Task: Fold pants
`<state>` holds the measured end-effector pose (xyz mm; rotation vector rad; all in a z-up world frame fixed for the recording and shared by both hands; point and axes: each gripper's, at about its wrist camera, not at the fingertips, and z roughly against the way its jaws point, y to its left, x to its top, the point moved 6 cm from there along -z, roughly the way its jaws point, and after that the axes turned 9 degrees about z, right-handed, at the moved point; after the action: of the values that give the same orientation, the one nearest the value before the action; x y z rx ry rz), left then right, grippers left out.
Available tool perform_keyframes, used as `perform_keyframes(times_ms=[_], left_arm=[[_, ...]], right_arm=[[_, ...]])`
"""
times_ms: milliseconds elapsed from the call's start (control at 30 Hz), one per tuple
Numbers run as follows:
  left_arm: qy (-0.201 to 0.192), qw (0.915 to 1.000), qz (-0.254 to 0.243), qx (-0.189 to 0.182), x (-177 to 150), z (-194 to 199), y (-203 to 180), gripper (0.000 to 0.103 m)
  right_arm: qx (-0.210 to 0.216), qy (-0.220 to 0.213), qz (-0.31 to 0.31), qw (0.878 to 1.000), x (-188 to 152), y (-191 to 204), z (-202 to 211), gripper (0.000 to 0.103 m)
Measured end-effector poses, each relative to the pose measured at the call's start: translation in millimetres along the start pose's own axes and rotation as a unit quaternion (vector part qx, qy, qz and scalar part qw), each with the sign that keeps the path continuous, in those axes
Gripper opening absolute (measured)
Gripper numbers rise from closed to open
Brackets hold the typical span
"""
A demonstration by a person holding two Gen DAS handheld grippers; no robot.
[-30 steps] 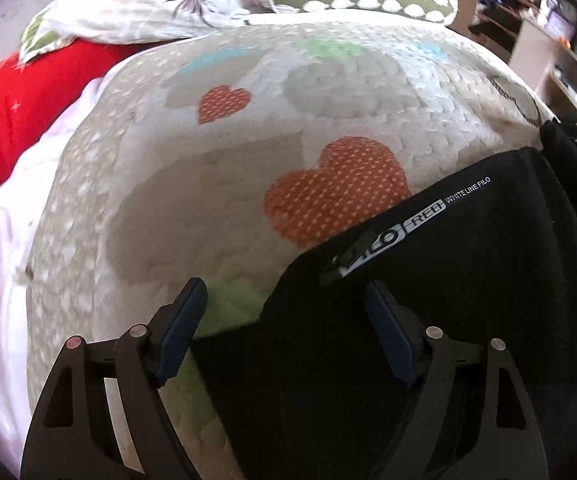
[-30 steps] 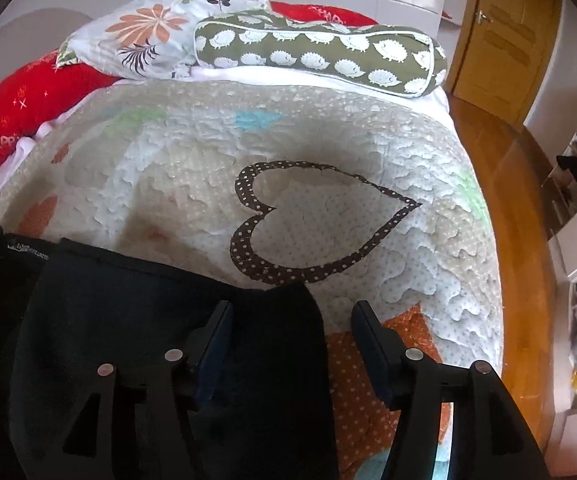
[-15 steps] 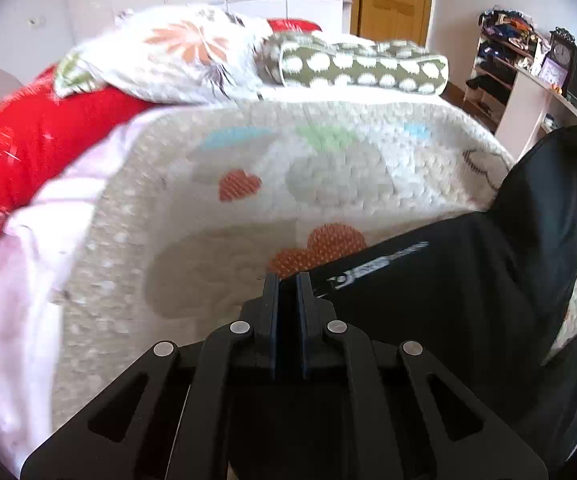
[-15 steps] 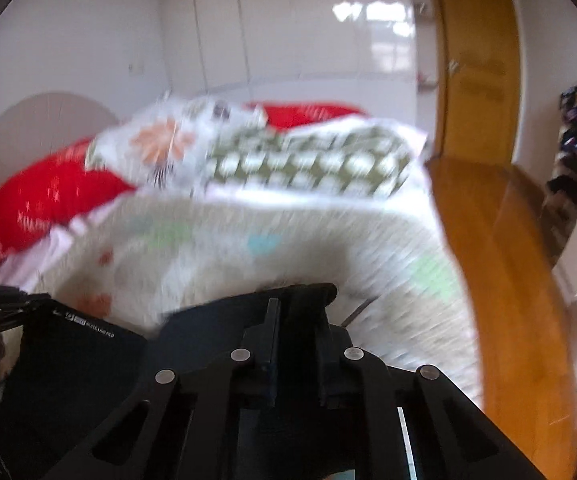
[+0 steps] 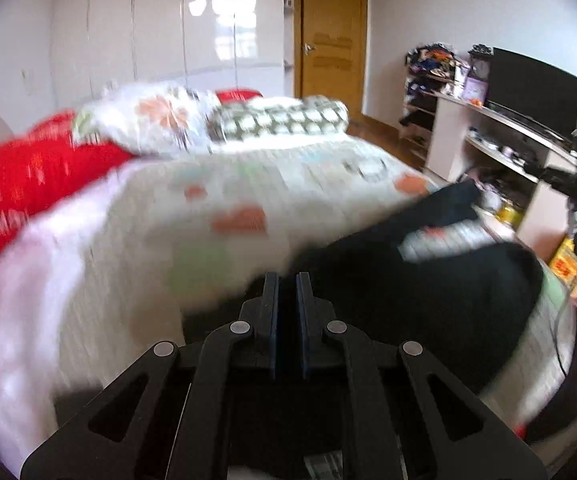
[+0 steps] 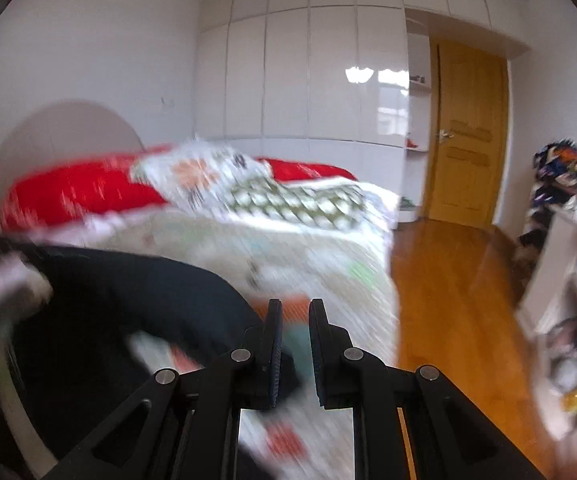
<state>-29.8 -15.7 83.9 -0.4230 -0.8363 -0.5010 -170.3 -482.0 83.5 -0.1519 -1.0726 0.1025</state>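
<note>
The black pants (image 5: 428, 300) hang lifted over the near part of the quilted bed (image 5: 228, 200), blurred by motion. My left gripper (image 5: 287, 276) is shut, with black cloth pinched between its pads. In the right wrist view the pants (image 6: 128, 292) arch in from the left to my right gripper (image 6: 293, 302). Its fingers stand close together with a narrow gap at the tips. Black cloth is caught low between the pads, and the quilt (image 6: 308, 256) shows through the gap above it.
A red blanket (image 5: 28, 184), a floral pillow (image 5: 156, 116) and a green bolster (image 5: 280, 120) lie at the head of the bed. A desk with a dark screen (image 5: 532, 88) stands to the right. Wooden floor (image 6: 448, 300) runs to a door (image 6: 468, 140).
Both grippers went from open around the pants' edge to shut on the cloth. They then rose and drew back, lifting the pants off the quilt.
</note>
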Motion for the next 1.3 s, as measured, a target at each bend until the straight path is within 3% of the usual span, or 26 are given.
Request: perform_keyframes(times_ms=[100, 200, 267, 300, 333, 400, 433, 600, 767, 800, 833, 867, 900, 967, 1133, 1300], left_arm=[[0.049, 0.9985, 0.019, 0.014, -46.8, -6.0, 3.1, 0.007], [0.061, 0.9963, 0.059, 0.009, -62.2, -11.0, 3.4, 0.007], [0.05, 0.9958, 0.076, 0.008, -59.5, -11.9, 1.7, 0.007], [0.046, 0.9958, 0.078, 0.008, -59.0, -10.1, 0.5, 0.007], [0.042, 0.996, 0.078, 0.007, -57.0, -9.3, -1.8, 0.007], [0.039, 0.9965, 0.073, 0.006, -53.3, -7.9, -3.7, 0.007], [0.039, 0.9968, 0.07, 0.007, -52.0, -7.0, -2.7, 0.007], [0.036, 0.9975, 0.06, 0.008, -48.4, -1.8, 3.6, 0.007], [0.034, 0.9978, 0.055, 0.01, -42.5, -6.3, 8.6, 0.007], [0.035, 0.9976, 0.059, 0.01, -41.9, -8.0, 10.1, 0.007], [0.036, 0.9972, 0.064, 0.011, -41.2, -10.6, 12.0, 0.007], [0.038, 0.9967, 0.071, 0.011, -40.3, -13.2, 14.2, 0.007], [0.039, 0.9965, 0.073, 0.01, -40.0, -13.6, 14.7, 0.007], [0.039, 0.9965, 0.074, 0.01, -37.9, -11.1, 14.7, 0.007], [0.017, 0.9979, 0.063, 0.001, -34.5, 16.6, 10.5, 0.007], [0.027, 0.9965, 0.077, -0.014, -54.9, 29.5, 14.2, 0.007]], right_arm=[[0.0, 0.071, -0.052, 0.996, -49.6, -11.1, -2.8, 0.013], [0.054, 0.064, -0.12, 0.989, -50.0, 1.7, -2.3, 0.015], [0.1, 0.053, -0.159, 0.981, -39.4, 17.5, -4.8, 0.027], [0.134, 0.05, -0.188, 0.972, -33.0, 29.3, -9.0, 0.045], [0.163, 0.048, -0.219, 0.961, -28.9, 40.7, -14.5, 0.056], [0.21, 0.061, -0.263, 0.94, -29.1, 60.0, -31.2, 0.056], [0.218, 0.071, -0.272, 0.935, -27.7, 66.6, -38.6, 0.056], [0.141, 0.149, -0.304, 0.93, -48.1, 70.2, -93.1, 0.056], [0.118, 0.137, -0.37, 0.911, -61.0, 43.2, -113.5, 0.056], [0.117, 0.132, -0.377, 0.909, -60.4, 38.8, -118.0, 0.056], [0.118, 0.128, -0.381, 0.908, -59.1, 35.1, -120.3, 0.046], [0.129, 0.129, -0.38, 0.907, -56.5, 34.9, -121.3, 0.032], [0.129, 0.124, -0.377, 0.909, -53.7, 34.6, -119.9, 0.01], [0.138, 0.098, -0.361, 0.917, -40.7, 34.8, -108.7, 0.006], [0.15, 0.018, -0.301, 0.942, -12.7, 35.5, -26.3, 0.004], [0.162, 0.029, -0.285, 0.944, -32.6, 44.8, 12.7, 0.004]])
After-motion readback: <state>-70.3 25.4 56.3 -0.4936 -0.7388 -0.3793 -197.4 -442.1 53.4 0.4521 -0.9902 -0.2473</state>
